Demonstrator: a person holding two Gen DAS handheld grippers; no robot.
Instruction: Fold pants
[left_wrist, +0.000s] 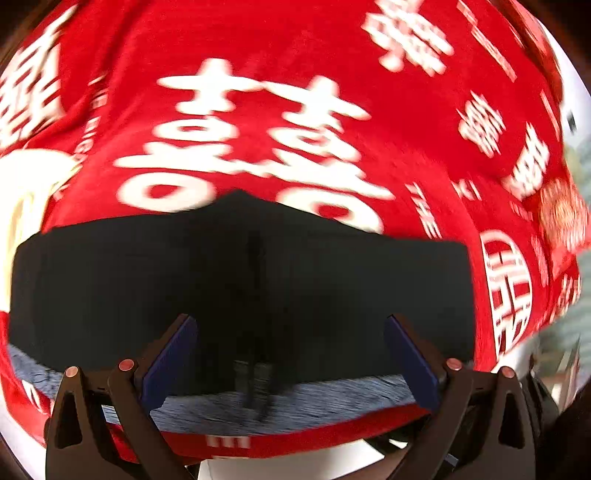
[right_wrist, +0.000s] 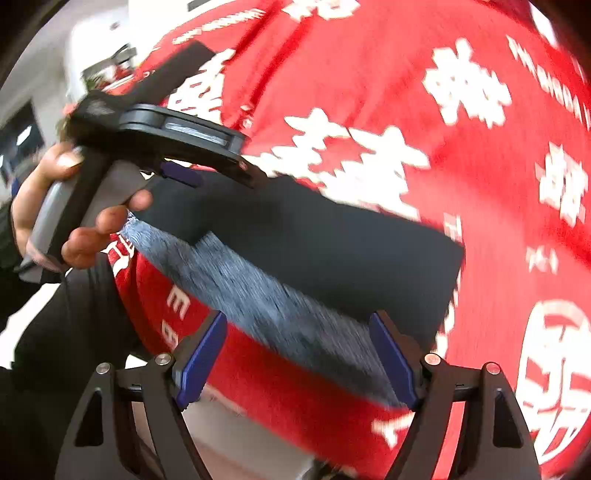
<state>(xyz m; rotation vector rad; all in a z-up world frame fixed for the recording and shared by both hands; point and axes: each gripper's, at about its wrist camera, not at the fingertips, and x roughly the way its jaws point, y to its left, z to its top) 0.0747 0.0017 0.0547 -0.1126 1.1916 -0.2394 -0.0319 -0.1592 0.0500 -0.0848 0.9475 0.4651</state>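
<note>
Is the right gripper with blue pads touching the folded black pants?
Cannot tell. In the right wrist view the right gripper stands open over the black pants; its blue pads overlap the grey waistband, but blur hides any contact.

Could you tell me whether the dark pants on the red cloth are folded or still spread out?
Folded: the pants lie as a compact dark rectangle, grey waistband along one edge, on the red cloth.

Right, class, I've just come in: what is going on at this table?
A person is folding dark pants on a red cloth with white characters, using a handheld gripper in each hand. The pants lie in a folded block, grey waistband toward the cameras. The right gripper and the left gripper both stand open above the waistband edge, gripping nothing.
</note>
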